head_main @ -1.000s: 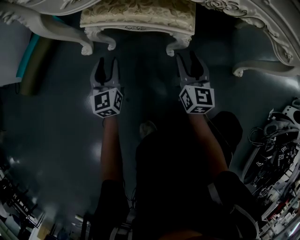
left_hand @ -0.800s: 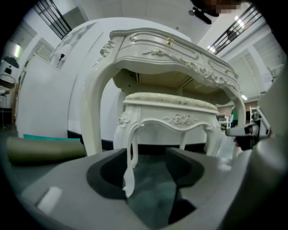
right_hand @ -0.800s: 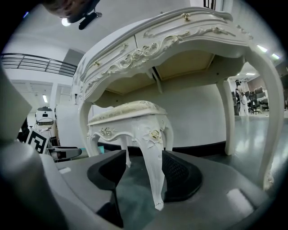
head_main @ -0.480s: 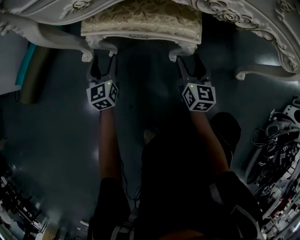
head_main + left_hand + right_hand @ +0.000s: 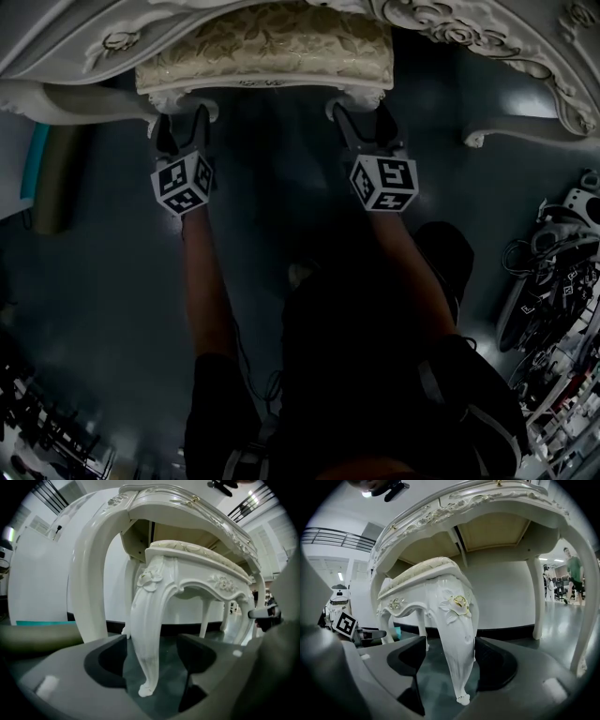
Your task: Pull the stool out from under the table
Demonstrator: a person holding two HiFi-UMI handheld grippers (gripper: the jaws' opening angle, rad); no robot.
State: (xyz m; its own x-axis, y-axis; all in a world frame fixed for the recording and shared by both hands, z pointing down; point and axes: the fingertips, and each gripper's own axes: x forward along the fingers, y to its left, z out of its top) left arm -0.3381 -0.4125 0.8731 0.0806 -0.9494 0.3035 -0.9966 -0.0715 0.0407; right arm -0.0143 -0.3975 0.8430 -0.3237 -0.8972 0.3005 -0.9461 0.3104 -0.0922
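Two pairs of jaws have just been opening and stand wide. The left gripper (image 5: pixel 181 129) brackets one front leg (image 5: pixel 145 639) of the stool (image 5: pixel 267 47), the right gripper (image 5: pixel 366 122) brackets the other leg (image 5: pixel 461 658), neither clamped

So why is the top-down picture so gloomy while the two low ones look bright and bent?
Head view: dim, the floor and the person nearly black, only the white stool and table stand out. Left gripper view: bright, the wide lens bows the table leg, corners go black. Right gripper view: equally bright and bowed, the stool leg sharp.
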